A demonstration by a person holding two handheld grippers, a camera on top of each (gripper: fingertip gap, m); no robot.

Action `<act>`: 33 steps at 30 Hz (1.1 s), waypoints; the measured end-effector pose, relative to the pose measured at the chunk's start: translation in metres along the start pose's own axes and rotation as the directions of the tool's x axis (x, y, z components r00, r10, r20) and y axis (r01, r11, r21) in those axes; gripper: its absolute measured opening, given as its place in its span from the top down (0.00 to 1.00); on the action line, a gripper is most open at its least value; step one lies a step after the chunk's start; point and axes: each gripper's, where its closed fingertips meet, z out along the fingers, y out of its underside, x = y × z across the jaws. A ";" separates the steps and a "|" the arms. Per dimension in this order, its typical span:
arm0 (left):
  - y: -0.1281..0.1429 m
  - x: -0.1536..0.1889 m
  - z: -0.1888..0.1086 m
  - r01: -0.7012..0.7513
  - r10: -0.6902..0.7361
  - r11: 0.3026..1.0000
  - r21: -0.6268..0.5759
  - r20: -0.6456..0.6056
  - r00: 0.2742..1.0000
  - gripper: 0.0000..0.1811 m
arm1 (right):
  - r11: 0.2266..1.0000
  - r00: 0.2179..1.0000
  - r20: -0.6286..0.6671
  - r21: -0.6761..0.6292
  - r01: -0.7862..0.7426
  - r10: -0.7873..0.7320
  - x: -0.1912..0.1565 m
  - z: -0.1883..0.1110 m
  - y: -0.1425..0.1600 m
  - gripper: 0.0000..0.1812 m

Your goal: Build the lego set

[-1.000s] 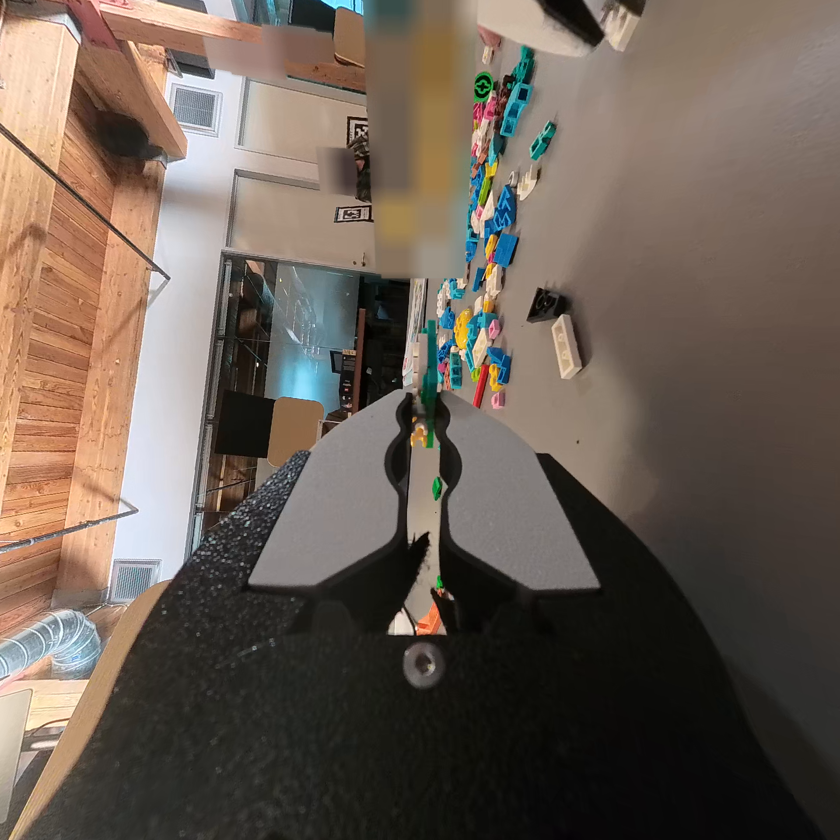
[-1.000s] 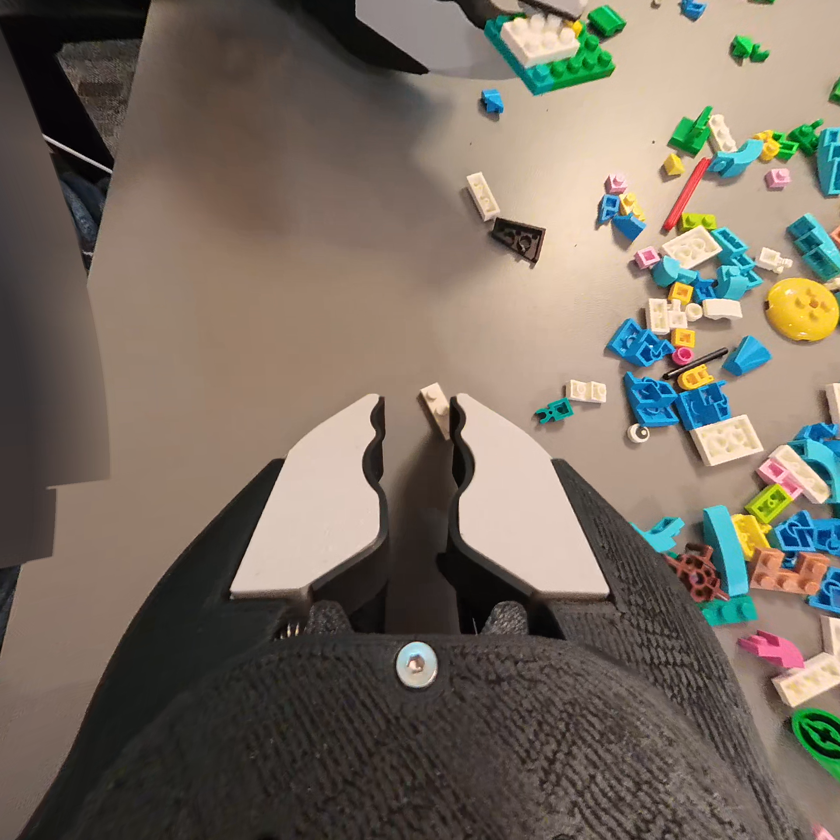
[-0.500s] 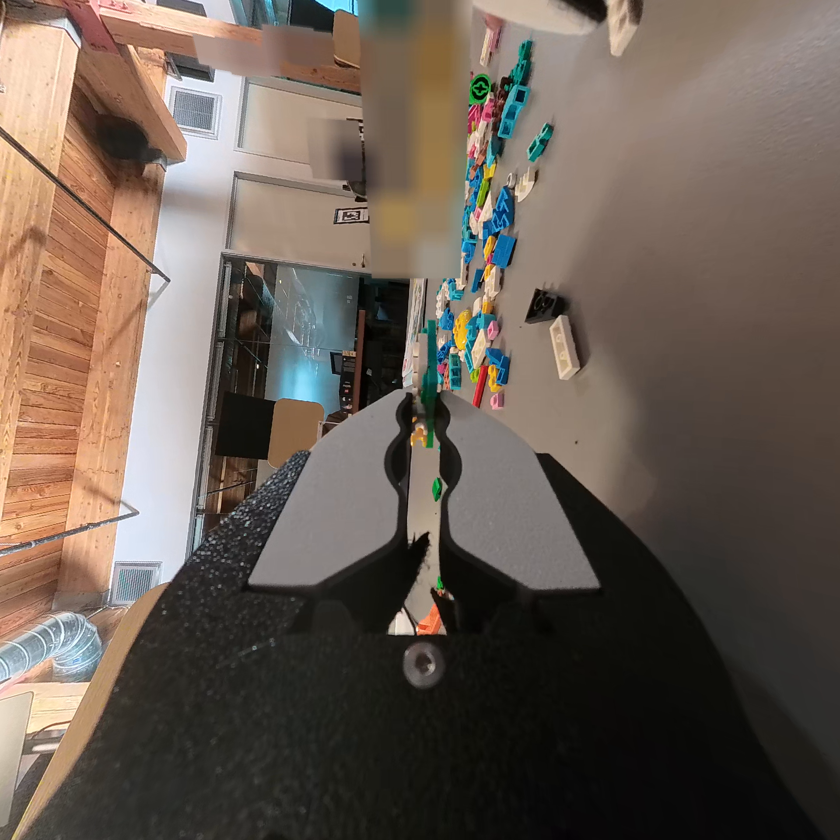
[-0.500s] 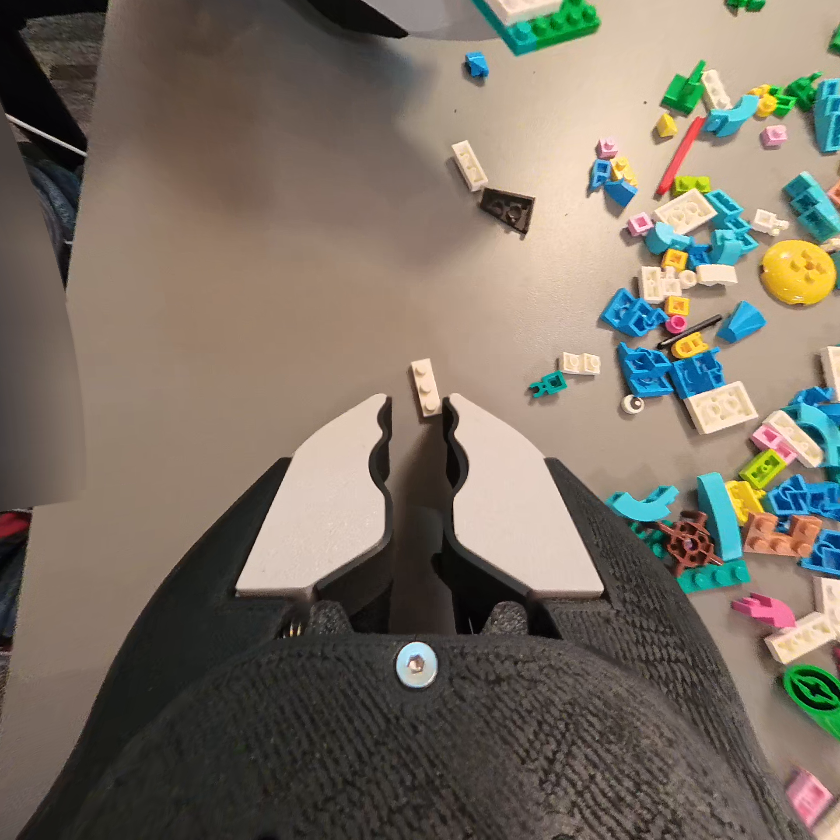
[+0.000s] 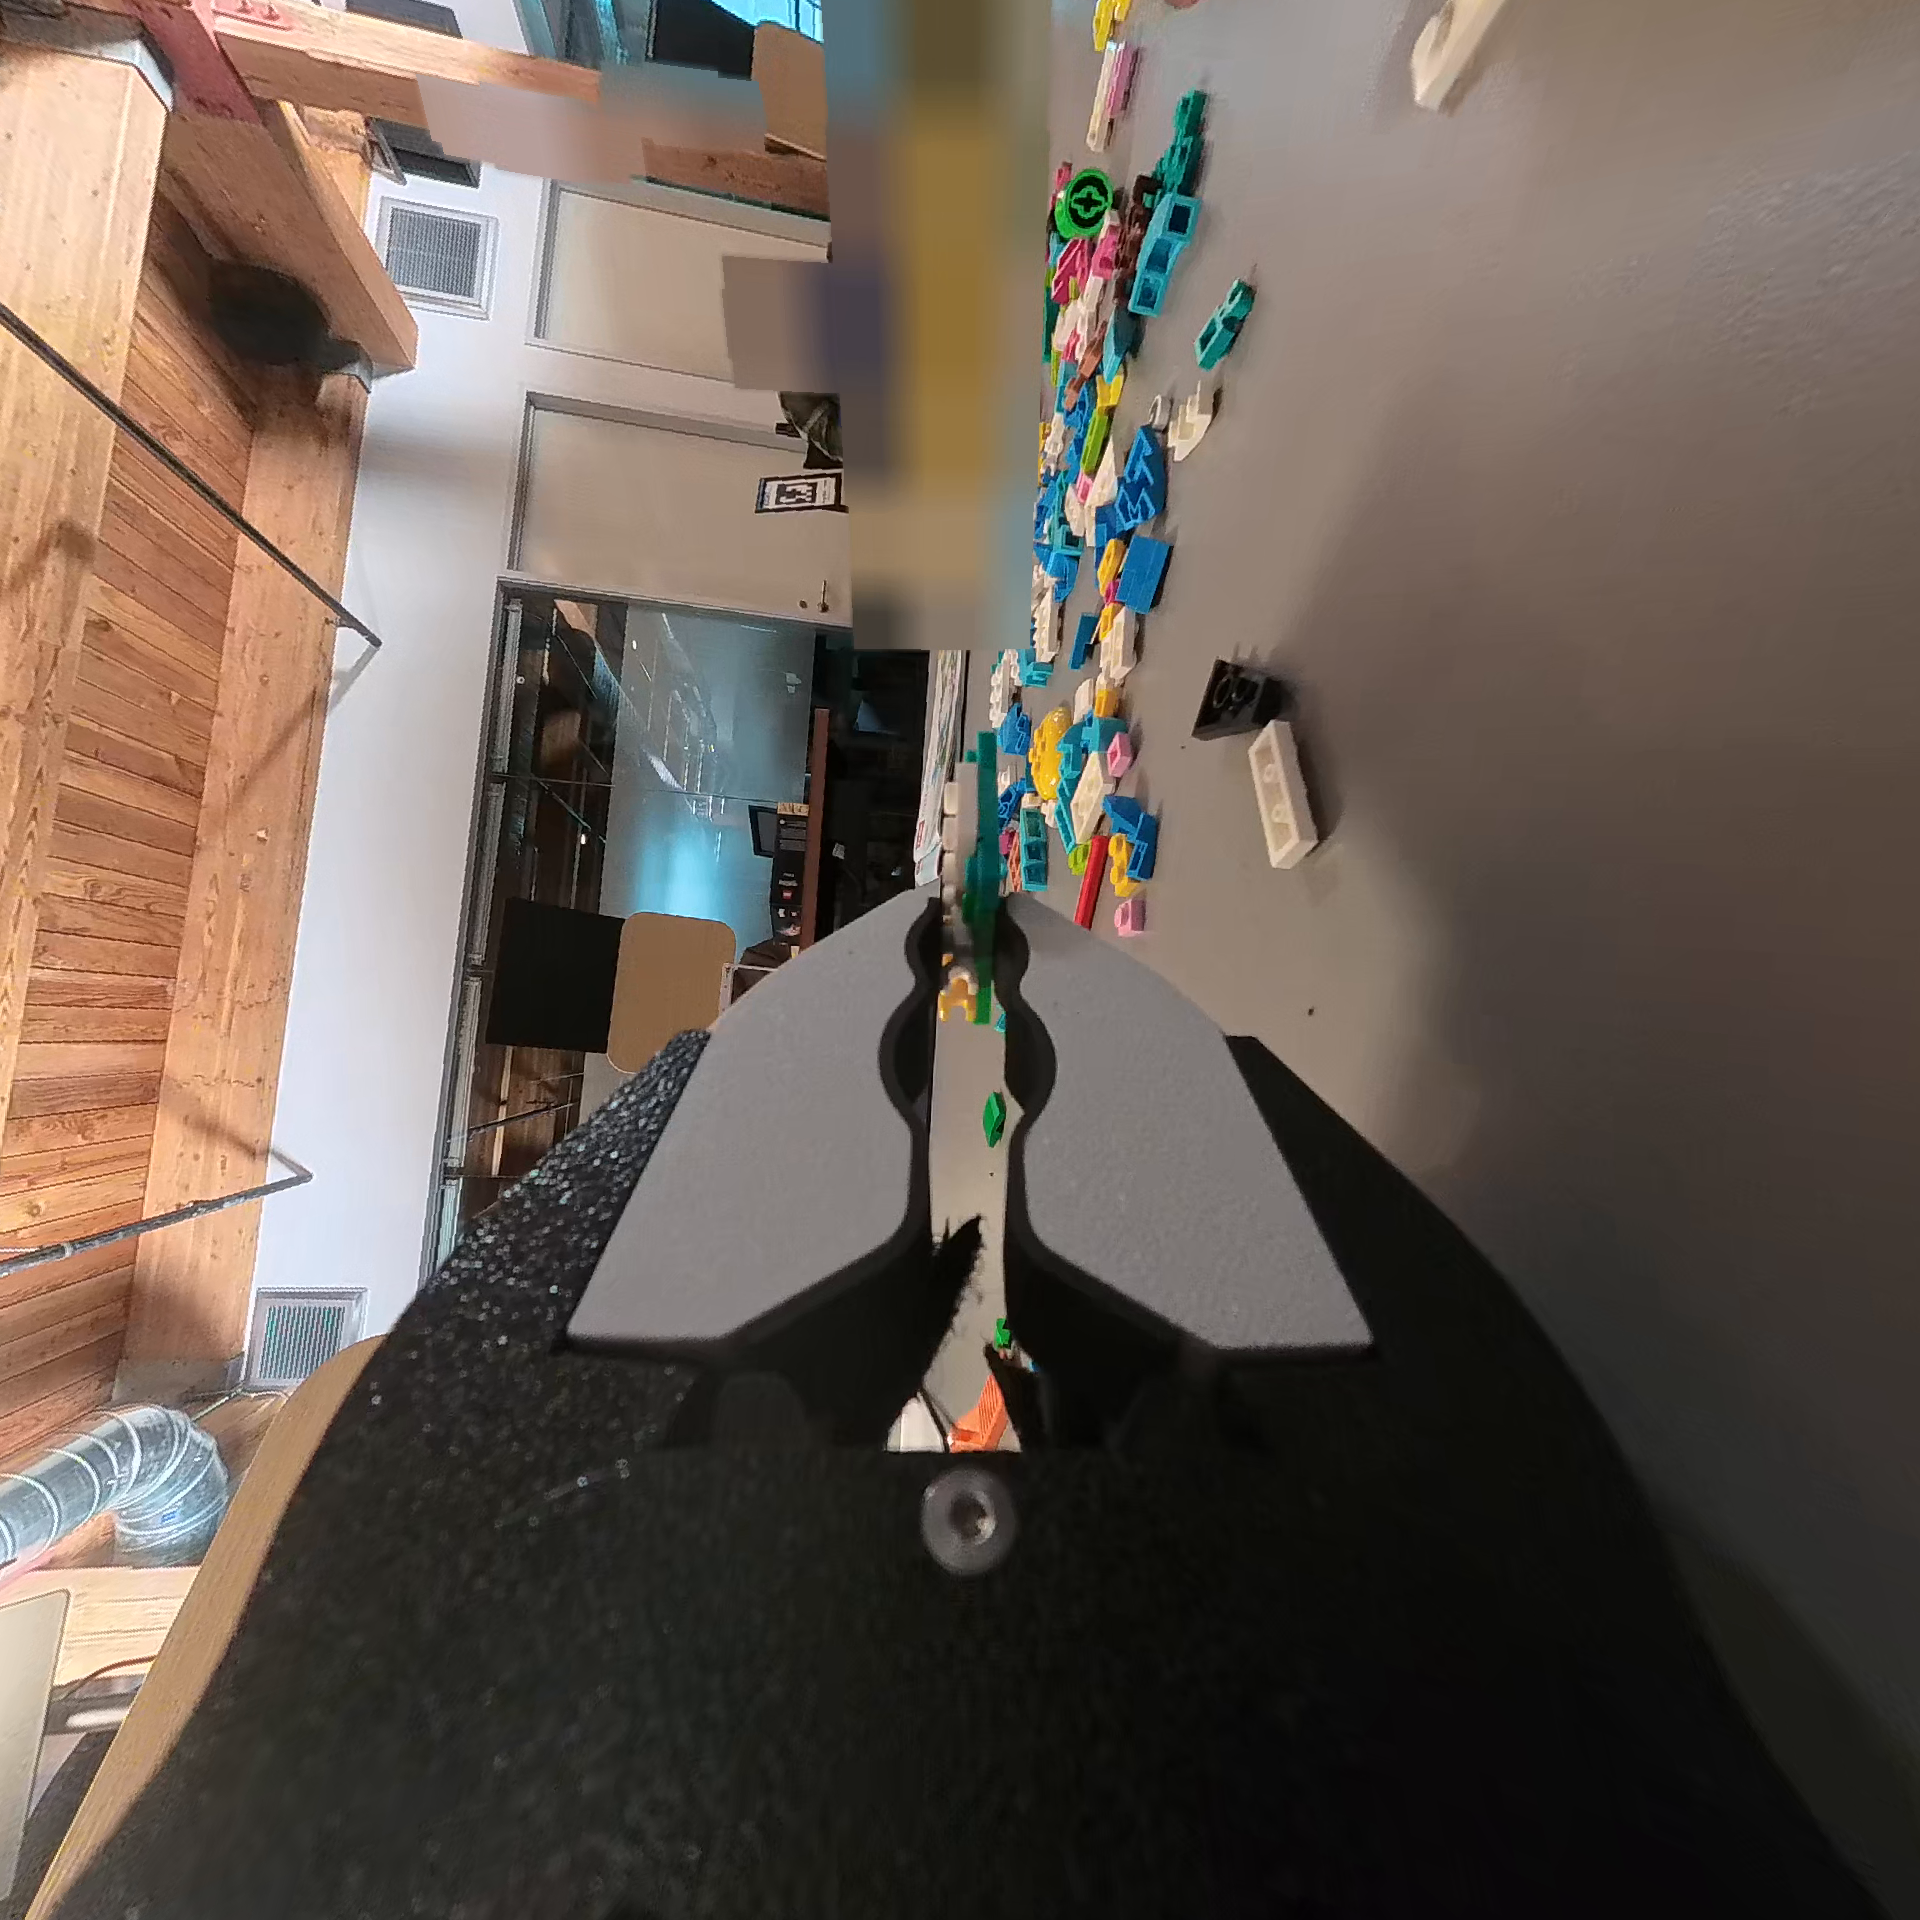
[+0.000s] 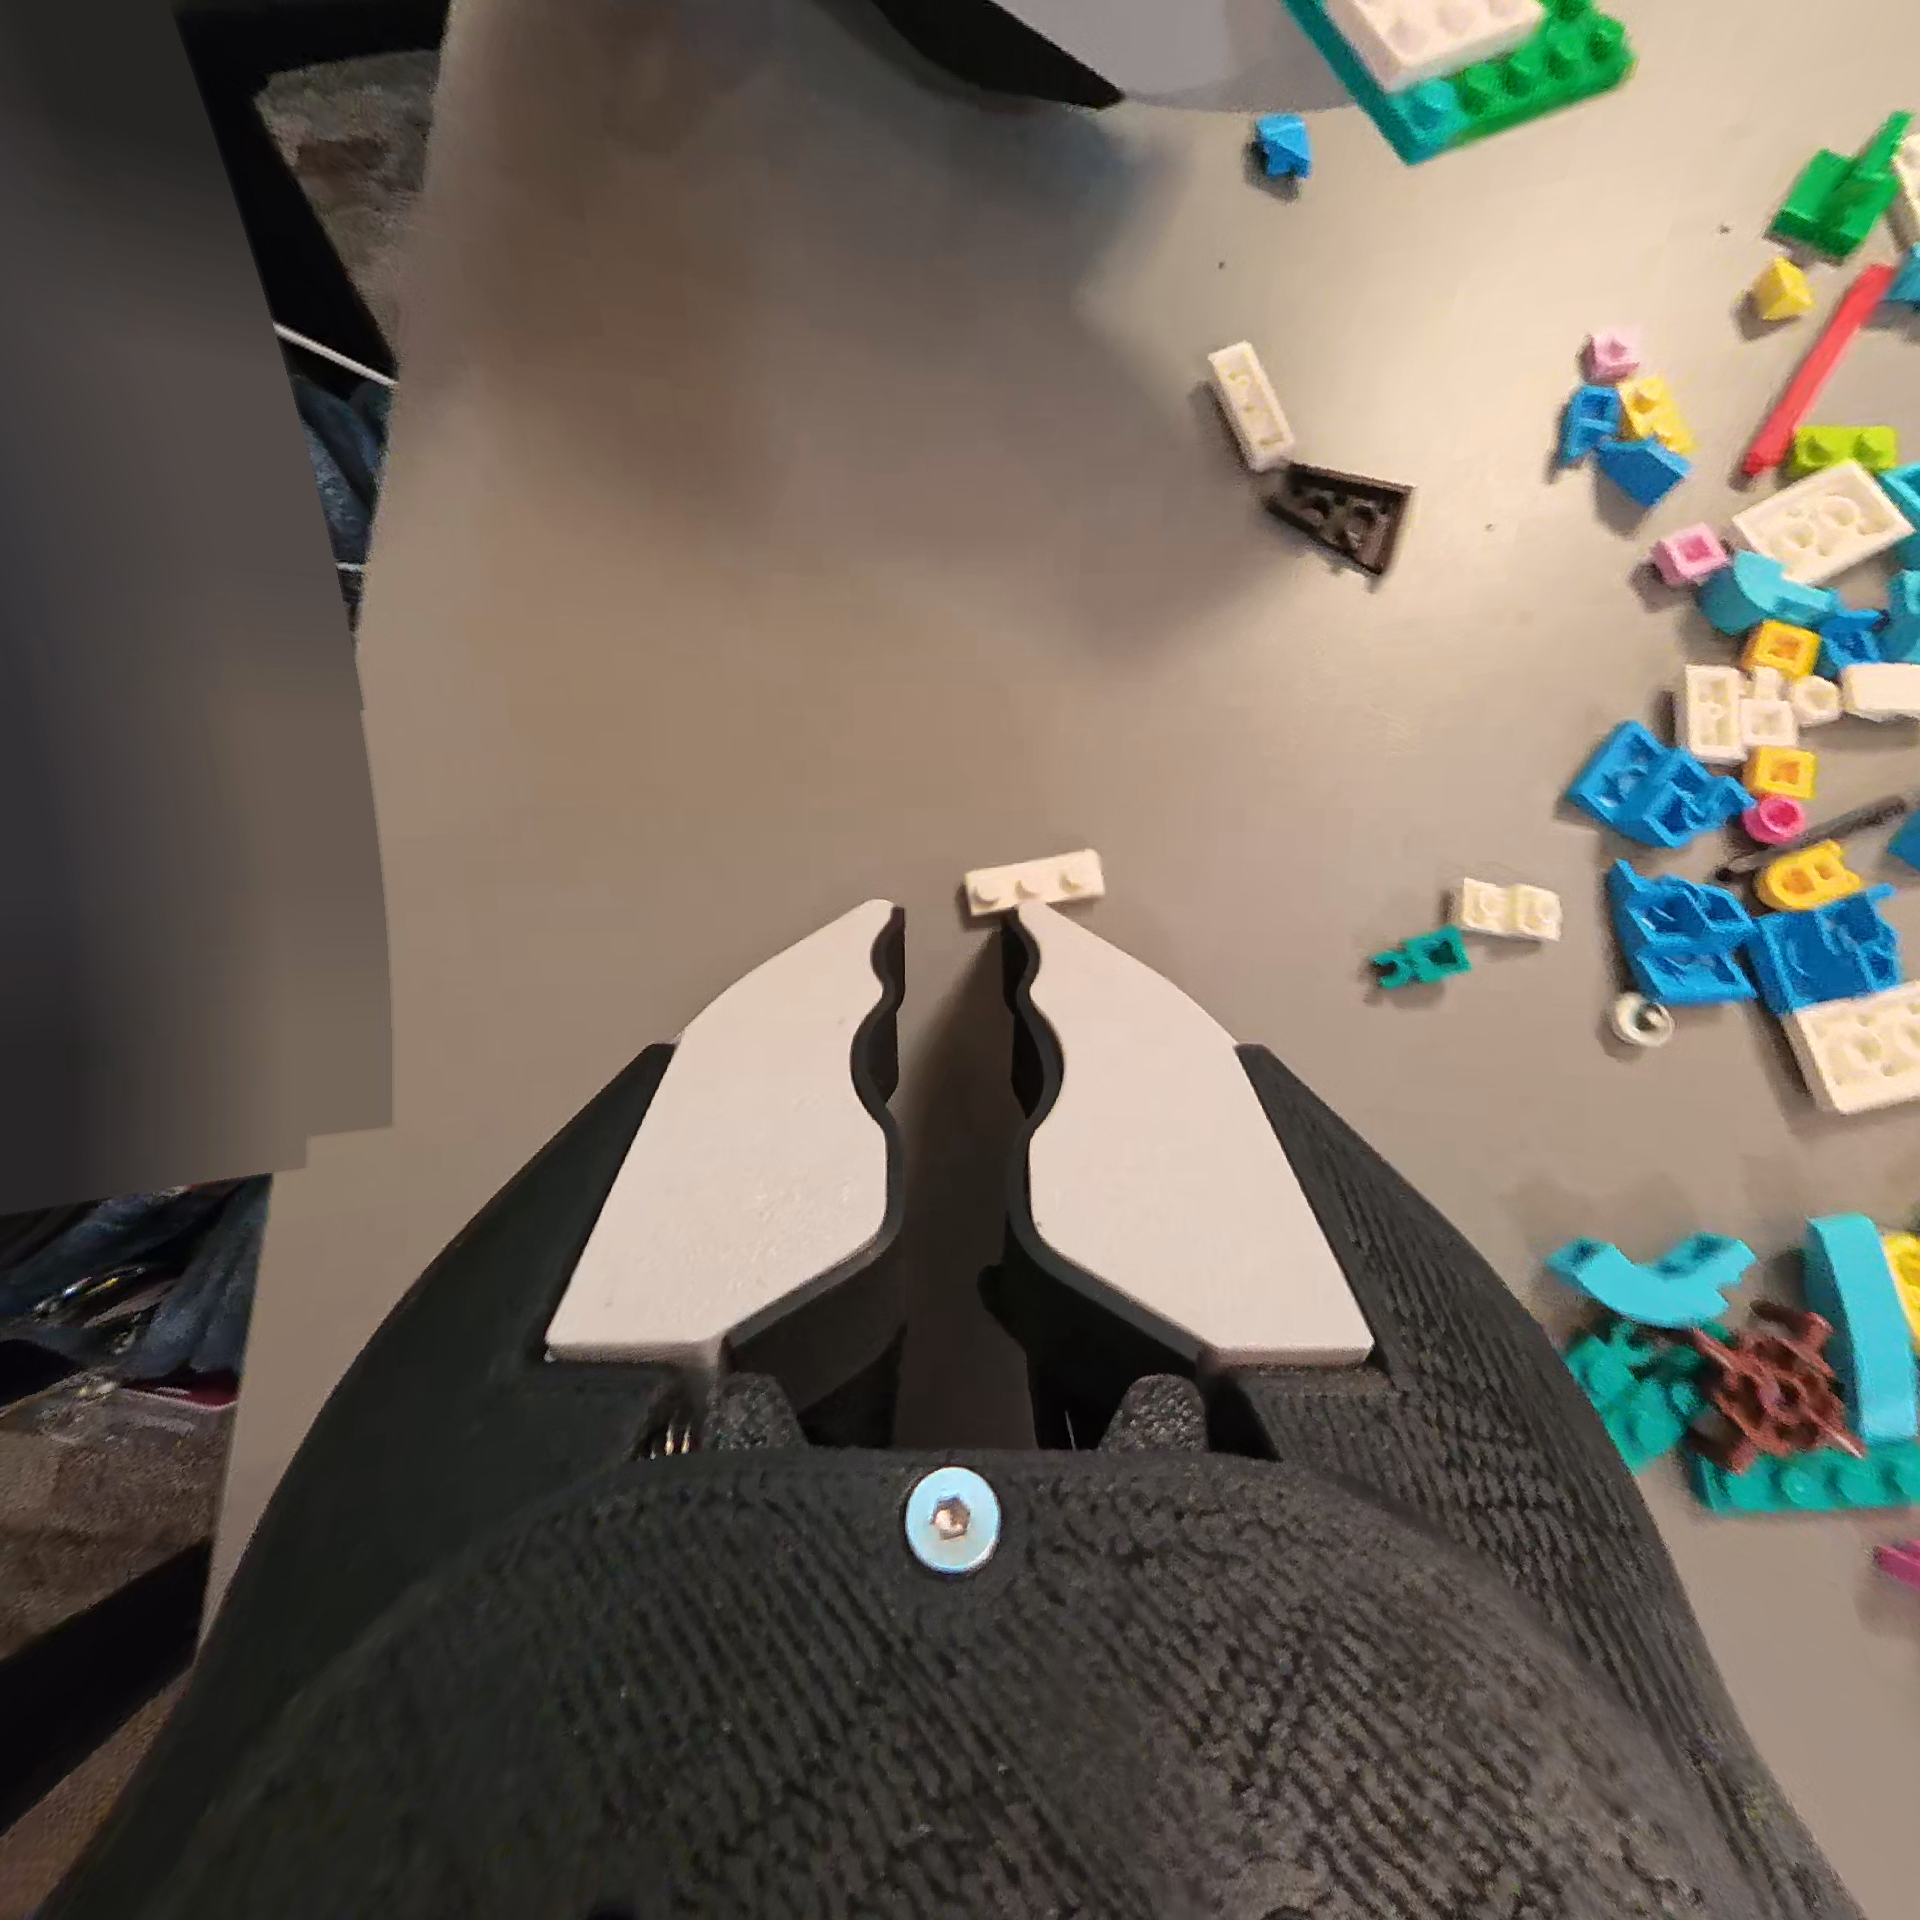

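My left gripper (image 5: pixel 971 914) is shut on a green and teal plate assembly (image 5: pixel 980 831) with white bricks on it, held edge-on above the table. The assembly also shows at the top of the right wrist view (image 6: pixel 1496 73). My right gripper (image 6: pixel 951 920) is open with a narrow gap and holds nothing, low over the grey table (image 6: pixel 831 520). A small white three-stud plate (image 6: pixel 1032 881) lies crosswise on the table right at the tip of its right finger.
A white plate (image 6: pixel 1252 400) and a black wedge plate (image 6: pixel 1340 509) lie apart farther ahead; both also show in the left wrist view (image 5: pixel 1285 793) (image 5: pixel 1236 698). Many loose coloured bricks (image 6: pixel 1766 727) spread at the right. The table edge runs along the left. One gripper's finger ends stand about 15 cm off the other's.
The small white plate has turned from lengthwise to crosswise at my right gripper's tips. The right jaws have narrowed and the gripper has shifted over the table. The left gripper holds still.
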 end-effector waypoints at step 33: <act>-0.025 0.006 -0.007 -0.083 0.084 0.989 0.125 -0.002 0.996 0.96 | 0.998 0.988 -0.145 -0.040 0.038 -0.043 0.014 0.004 -0.014 0.88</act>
